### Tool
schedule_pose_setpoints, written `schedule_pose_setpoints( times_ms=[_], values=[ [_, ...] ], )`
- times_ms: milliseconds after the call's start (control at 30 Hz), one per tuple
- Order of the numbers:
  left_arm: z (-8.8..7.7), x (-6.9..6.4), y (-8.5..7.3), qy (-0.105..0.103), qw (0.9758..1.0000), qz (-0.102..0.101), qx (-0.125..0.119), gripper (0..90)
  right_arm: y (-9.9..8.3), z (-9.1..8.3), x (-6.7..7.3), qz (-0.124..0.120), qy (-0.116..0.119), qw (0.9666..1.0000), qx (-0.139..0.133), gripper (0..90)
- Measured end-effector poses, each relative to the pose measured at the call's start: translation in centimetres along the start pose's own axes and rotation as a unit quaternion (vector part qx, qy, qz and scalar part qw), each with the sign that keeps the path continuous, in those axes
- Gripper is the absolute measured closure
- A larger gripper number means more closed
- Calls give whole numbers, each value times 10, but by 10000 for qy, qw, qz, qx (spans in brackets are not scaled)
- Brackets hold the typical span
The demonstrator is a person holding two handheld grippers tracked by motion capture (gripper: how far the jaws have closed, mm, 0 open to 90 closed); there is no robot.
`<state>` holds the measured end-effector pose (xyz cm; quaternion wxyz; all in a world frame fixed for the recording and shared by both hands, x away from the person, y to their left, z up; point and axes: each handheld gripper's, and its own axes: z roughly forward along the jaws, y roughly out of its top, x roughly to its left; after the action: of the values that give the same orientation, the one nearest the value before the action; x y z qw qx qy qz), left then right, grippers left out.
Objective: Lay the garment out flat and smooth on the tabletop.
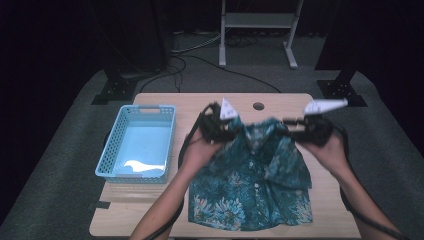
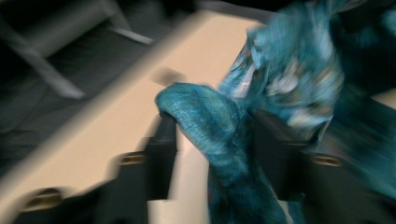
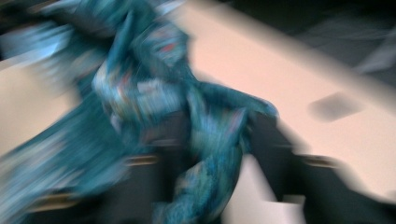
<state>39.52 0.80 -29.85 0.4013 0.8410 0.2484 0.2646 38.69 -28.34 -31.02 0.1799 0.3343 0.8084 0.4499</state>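
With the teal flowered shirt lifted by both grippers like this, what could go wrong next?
1. In the left gripper view, the fold of the teal floral fabric shirt lies loosely between spread fingers, so it may slip out.
2. The right gripper looks similar; if one side drops first, the shirt could land crooked on the pale wooden table.
3. The shirt's hem rests on the table and may drag into creases.

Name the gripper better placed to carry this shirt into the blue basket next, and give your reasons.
Left. The left gripper is on the shirt shoulder nearer the blue basket, which lies on its side of the table. The right gripper would have to cross over. Fabric lies between both pairs of jaws.
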Motion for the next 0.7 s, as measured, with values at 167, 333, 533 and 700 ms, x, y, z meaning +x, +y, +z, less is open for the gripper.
schedule_pose_setpoints(
  times_ms=[167,333,533,700],
  values=[
    [26,14,-2,-228,9990,-390,33,254,17,17,-20,286,-340,9990,-85,354],
    [52,2,-39,-604,9963,-505,344,186,-29,44,-13,94,-39,9985,539,364],
    [78,-18,-79,-917,9913,-525,785,153,-83,73,-7,180,243,9917,1253,351],
    [93,-27,-103,-980,9877,-516,1100,114,-107,83,-5,151,147,9879,1538,333]
  ],
)
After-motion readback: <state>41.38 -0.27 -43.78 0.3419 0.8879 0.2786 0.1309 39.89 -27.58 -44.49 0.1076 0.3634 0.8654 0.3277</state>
